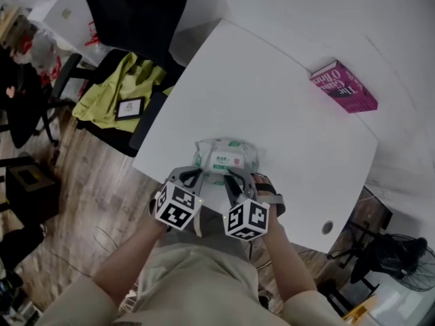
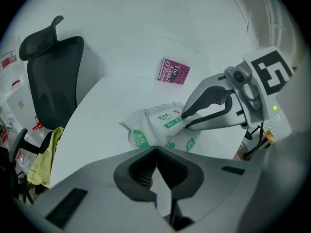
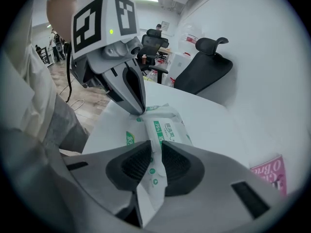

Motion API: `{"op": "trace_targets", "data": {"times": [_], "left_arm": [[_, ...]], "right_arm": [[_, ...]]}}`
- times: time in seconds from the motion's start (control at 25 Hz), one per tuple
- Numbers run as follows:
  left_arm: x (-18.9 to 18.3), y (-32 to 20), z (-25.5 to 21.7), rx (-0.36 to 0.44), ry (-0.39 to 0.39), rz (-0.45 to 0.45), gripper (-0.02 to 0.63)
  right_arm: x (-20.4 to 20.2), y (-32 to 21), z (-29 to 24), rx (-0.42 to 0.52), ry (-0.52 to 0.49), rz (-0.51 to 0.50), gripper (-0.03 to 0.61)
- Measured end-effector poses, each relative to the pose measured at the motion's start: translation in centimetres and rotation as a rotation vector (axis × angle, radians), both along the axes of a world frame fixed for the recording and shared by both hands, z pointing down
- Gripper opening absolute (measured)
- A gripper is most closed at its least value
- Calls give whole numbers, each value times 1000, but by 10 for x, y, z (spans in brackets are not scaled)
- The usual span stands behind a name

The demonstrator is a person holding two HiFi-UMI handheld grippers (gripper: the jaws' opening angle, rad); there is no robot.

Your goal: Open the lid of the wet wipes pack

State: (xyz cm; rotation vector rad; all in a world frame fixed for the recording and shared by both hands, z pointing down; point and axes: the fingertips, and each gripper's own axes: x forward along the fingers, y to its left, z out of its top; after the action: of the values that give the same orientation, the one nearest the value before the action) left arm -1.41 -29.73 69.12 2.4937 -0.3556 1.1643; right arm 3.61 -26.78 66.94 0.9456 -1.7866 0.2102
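Pack position: the wet wipes pack (image 1: pixel 245 151) lies flat on the desk (image 1: pixel 272 100), with the desk's near edge just on my side of the pack. Its long axis runs across me, left to right. The lid (image 1: pixel 225 159) sits on top of the pack, about midway along that axis.

Right tool (image 3: pixel 154 152): closed on the pack. The pads pinch the film margin on the pack's near side and anchor it.

Left tool (image 2: pixel 155 150): jaws together, with nothing between them. The tips stand at the pack's near left corner, touching or almost touching its film.

Governing relation: the lid lies beyond the left tool's tips and toward the pack's middle. My left tool is the free one, so I judge that the lift falls to it, against the right tool's hold. I cannot tell which lid edge is the free one.

A pink book (image 1: pixel 343 87) lies well beyond the pack, clear of the work.
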Motion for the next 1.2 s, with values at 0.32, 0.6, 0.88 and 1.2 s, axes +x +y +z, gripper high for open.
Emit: {"op": "trace_targets", "data": {"times": [0.32,0.6,0.88,1.2], "left_arm": [[-1,1,2,-27,-7,5,23],[-3,0,2,-49,15,-6,23],[-4,-1,1,-42,36,-19,23],[-5,-2,1,-113,22,7,23]], "right_arm": [[2,-12,-24,1,-67,70,71],[35,-55,-43,97,-85,193,63],[54,-90,-24,74,-155,280,81],[62,-96,10,-32,-250,411,89]]}}
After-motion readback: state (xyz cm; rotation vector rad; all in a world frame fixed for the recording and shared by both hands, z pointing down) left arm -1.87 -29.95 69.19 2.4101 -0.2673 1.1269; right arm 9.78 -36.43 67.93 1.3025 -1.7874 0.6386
